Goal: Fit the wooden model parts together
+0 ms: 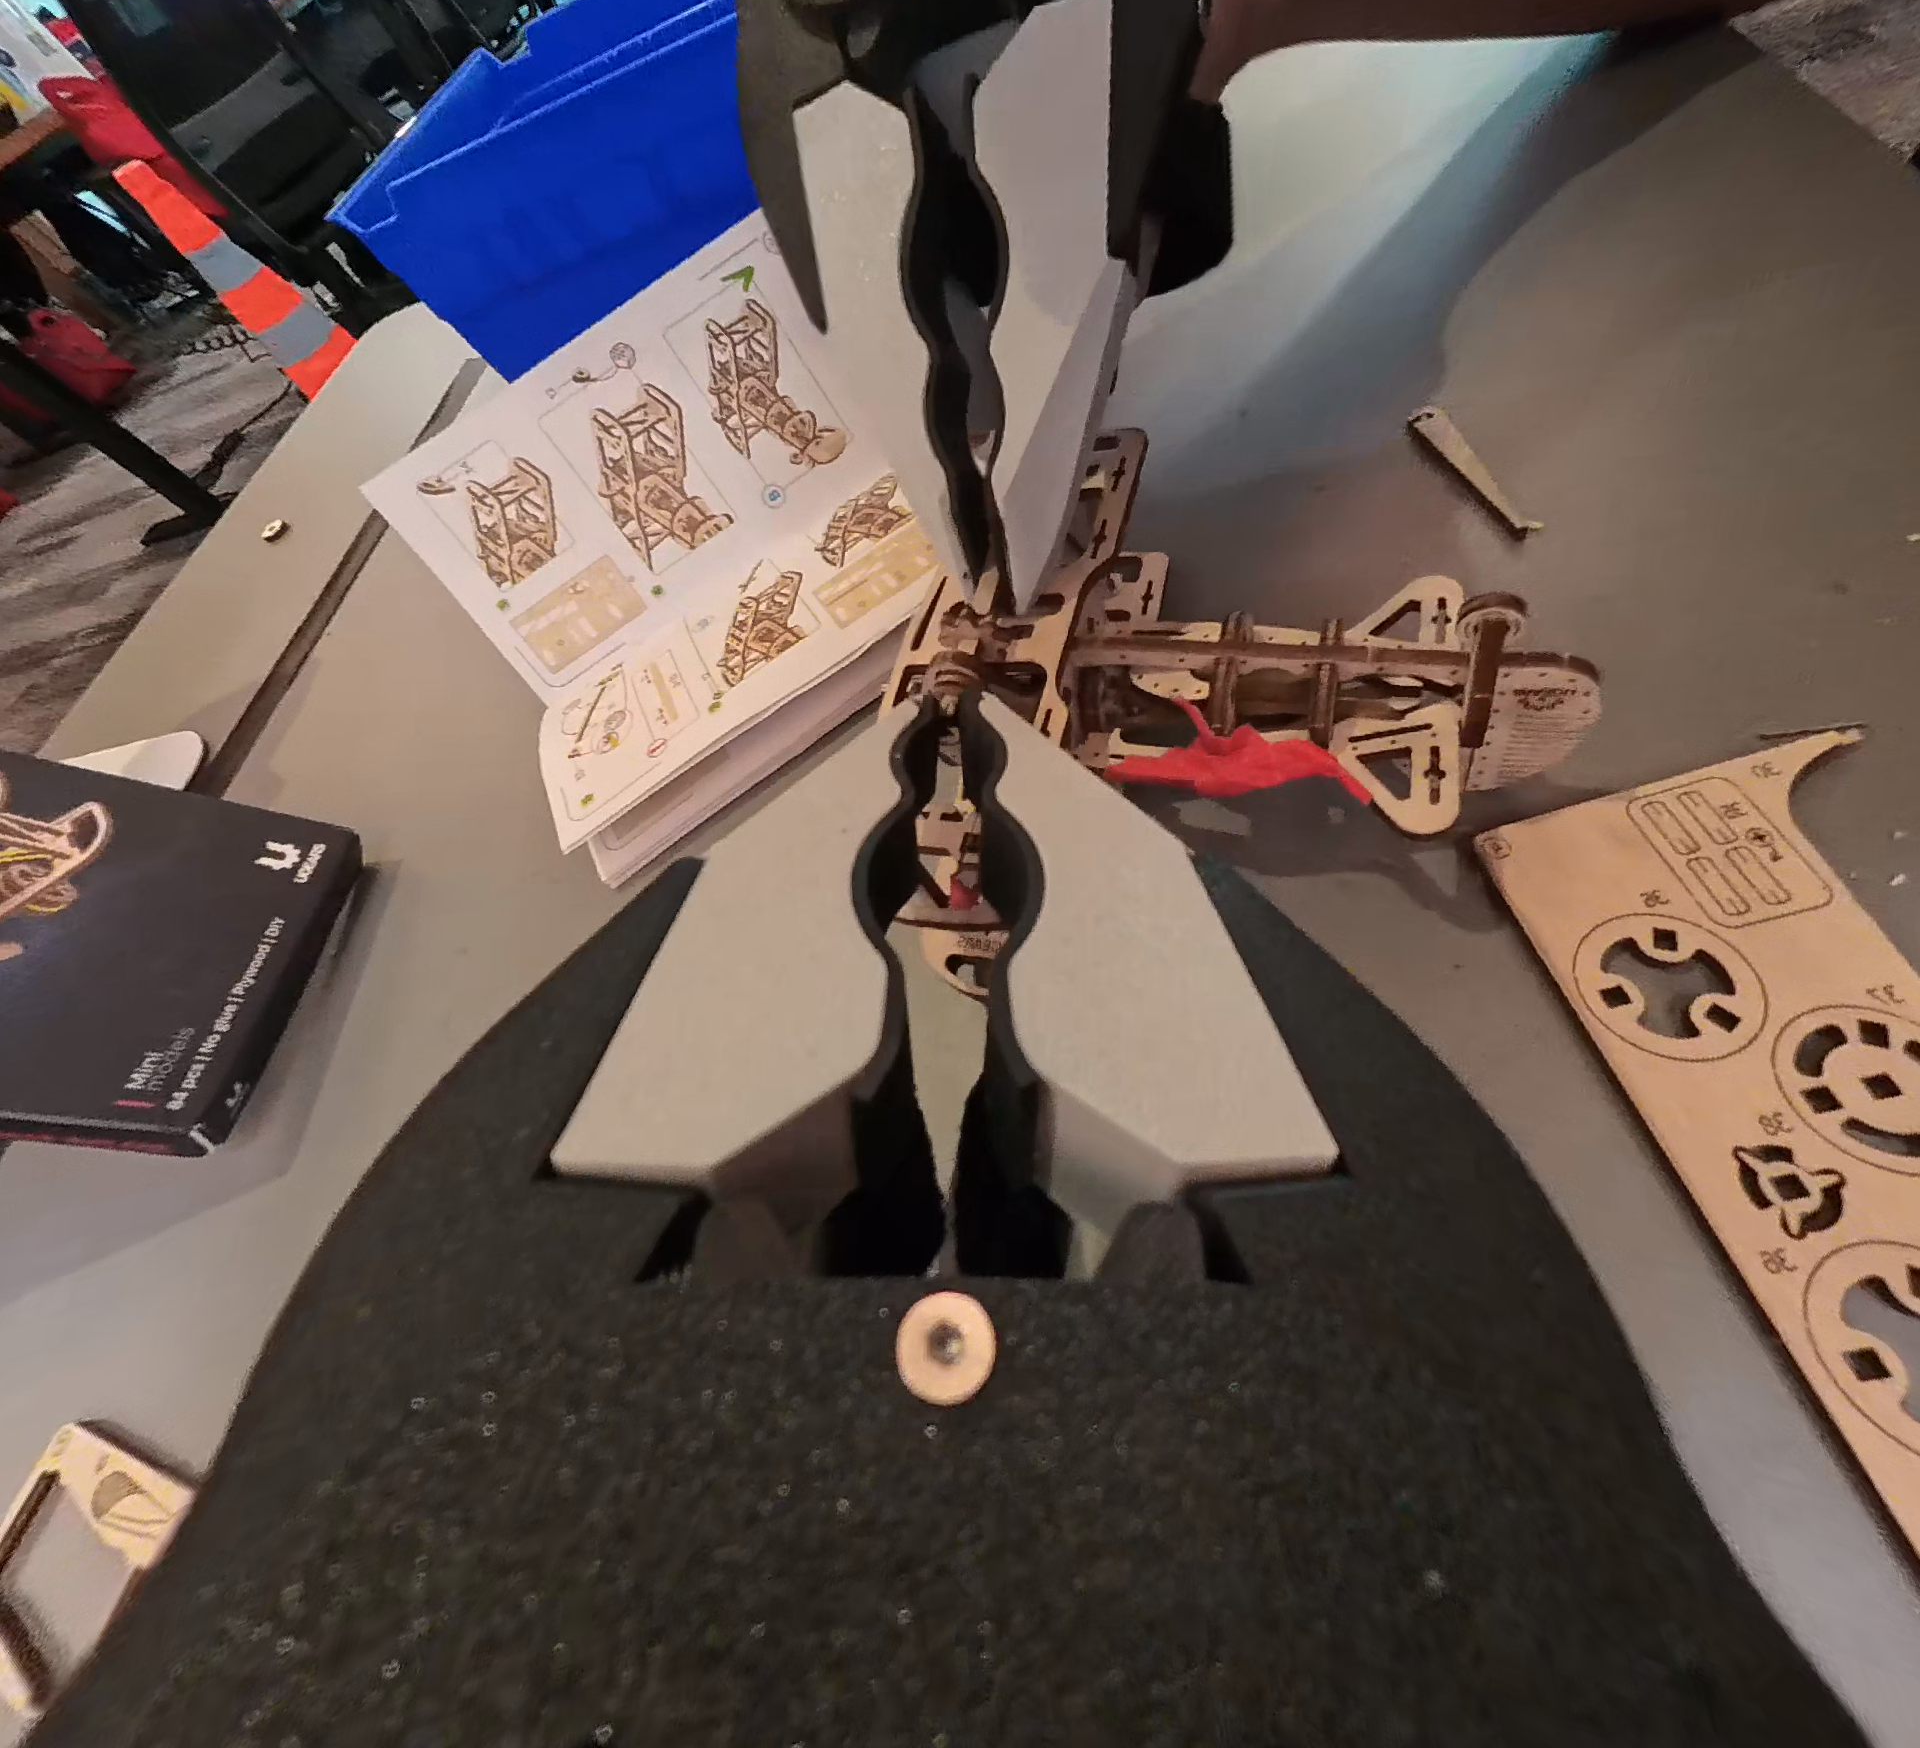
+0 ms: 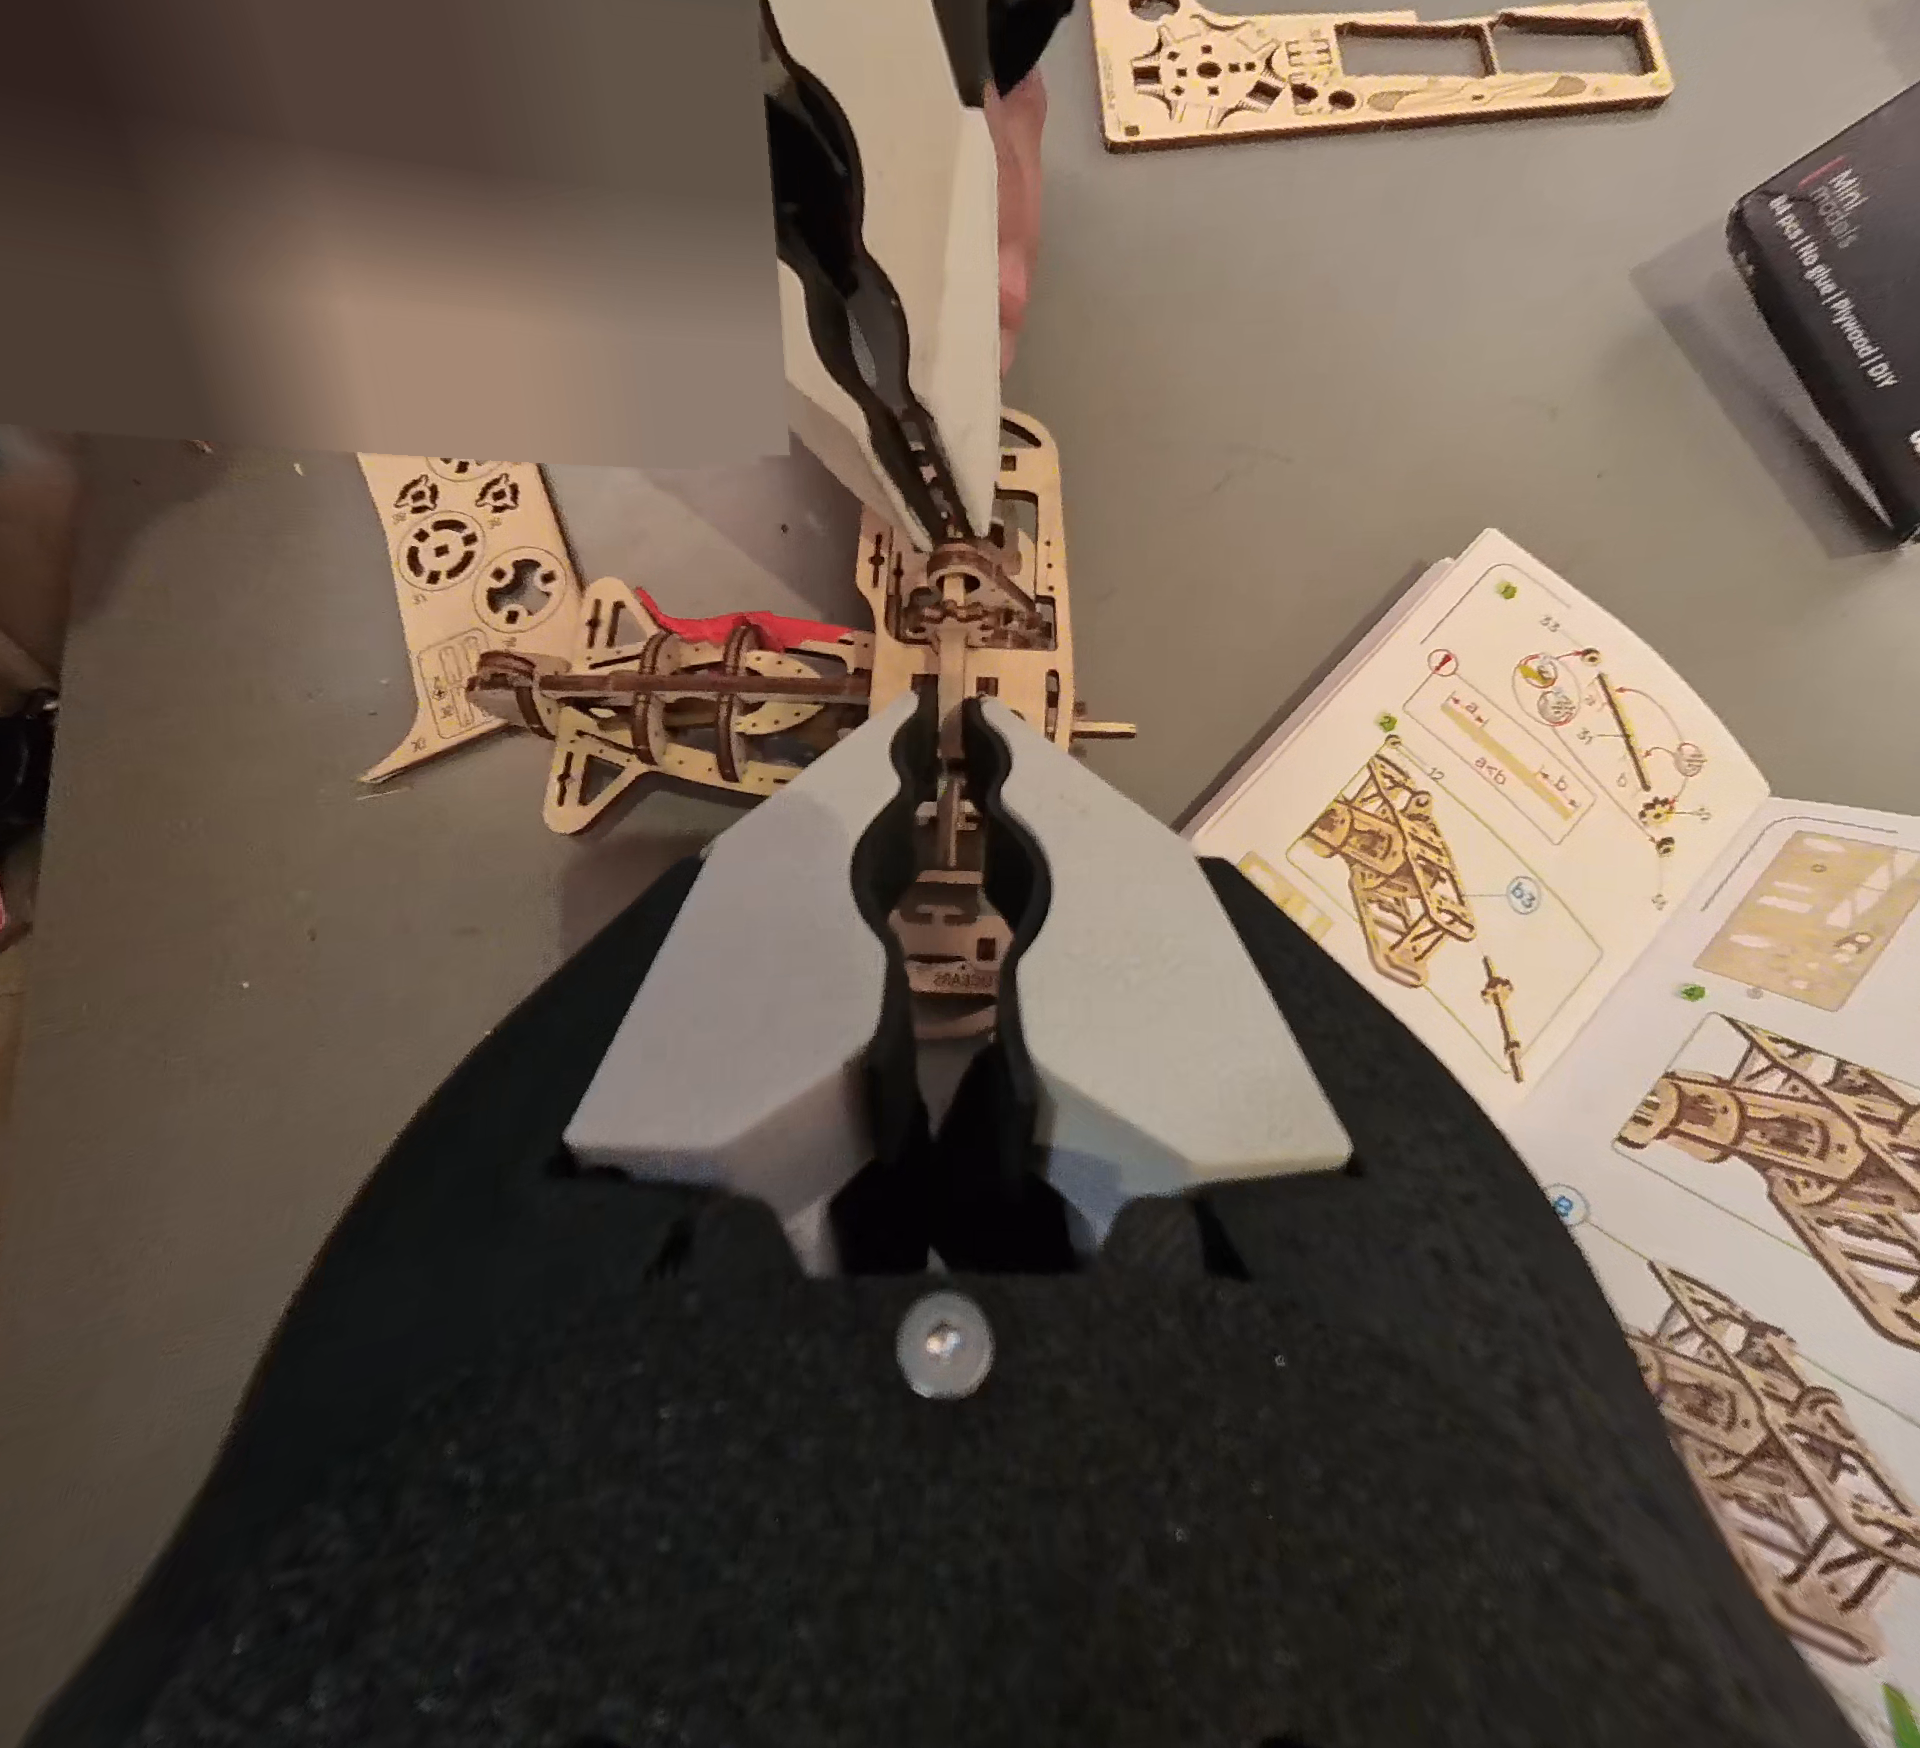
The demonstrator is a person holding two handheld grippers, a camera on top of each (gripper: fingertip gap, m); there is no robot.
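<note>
Two grippers (image 1: 951, 711) (image 2: 945, 711): rough black body, grey wedge fingers (image 1: 769, 992) with wavy black pads, one silver screw (image 1: 944, 1347) at lower centre of frame.

grey table (image 1: 1558, 264) under wooden model (image 1: 1247, 680), booklet (image 1: 665, 493), box (image 1: 156, 950), sheets (image 1: 1745, 1023)

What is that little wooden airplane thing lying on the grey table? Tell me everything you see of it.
The pale laser-cut plywood airplane model is partly built: slotted wings, a ribbed open fuselage, a rounded tail. It lies on the grey table, and a red scrap sits at its body. The left gripper and the right gripper both pinch its nose end.
</note>
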